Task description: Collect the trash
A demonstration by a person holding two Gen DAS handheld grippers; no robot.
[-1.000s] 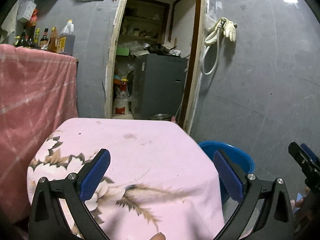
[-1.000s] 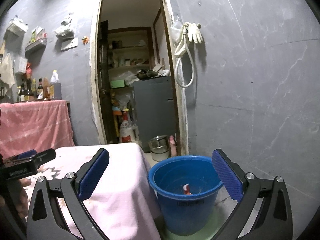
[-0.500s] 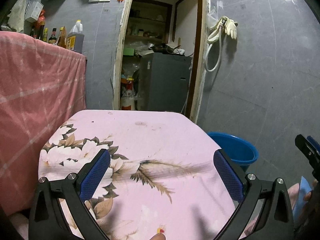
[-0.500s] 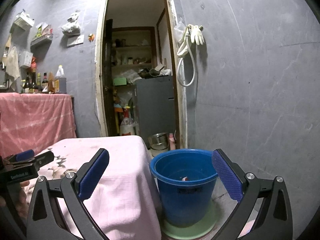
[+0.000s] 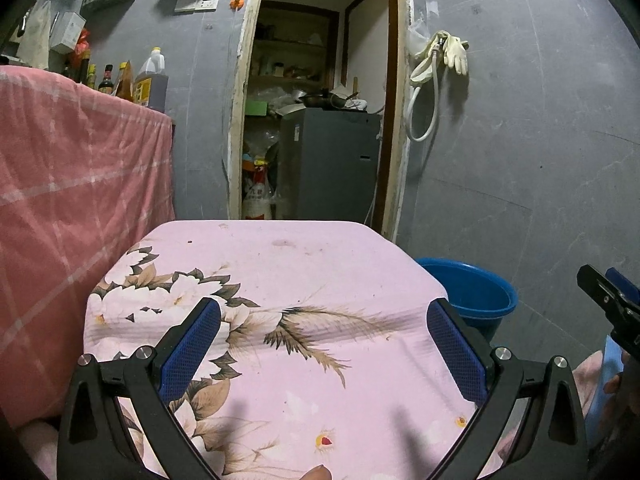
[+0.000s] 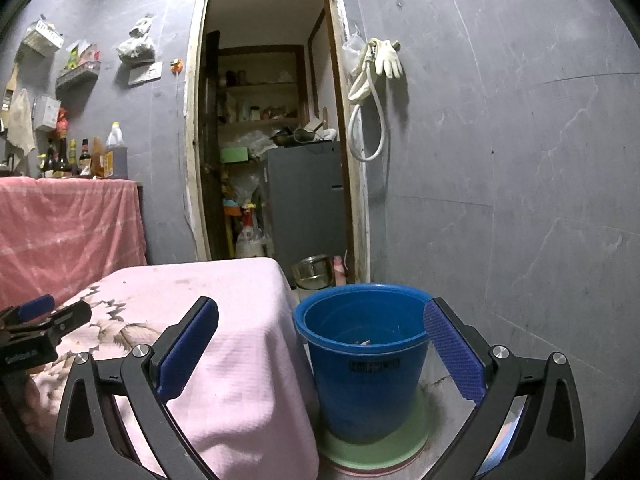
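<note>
1. Bucket (image 6: 366, 360): blue, upright on a pale green disc (image 6: 376, 446) on the floor, just beside the table's right edge. In the right wrist view it fills the gap between the fingers, at 6 o'clock from the doorway (image 6: 272, 128).
2. Trash (image 6: 365, 343): a small pale scrap shows inside the bucket, low, near its front wall; what it is cannot be told.
3. Left gripper (image 5: 322, 334): jaws wide apart, nothing between them, over the table (image 5: 280, 280) with its pink floral cloth. The cloth top shows only stains and print.
4. Right gripper (image 6: 322, 332): jaws wide apart, empty, with the bucket framed between its fingers and apart from both.
5. From the left wrist view the bucket's rim (image 5: 476, 292) peeks past the table corner at 3 o'clock.
6. Gloves (image 6: 386, 58) and a hose hang on the grey wall at 1 o'clock from the bucket.
7. Bottles (image 6: 84, 156) stand on a red-draped counter at 10 o'clock.
</note>
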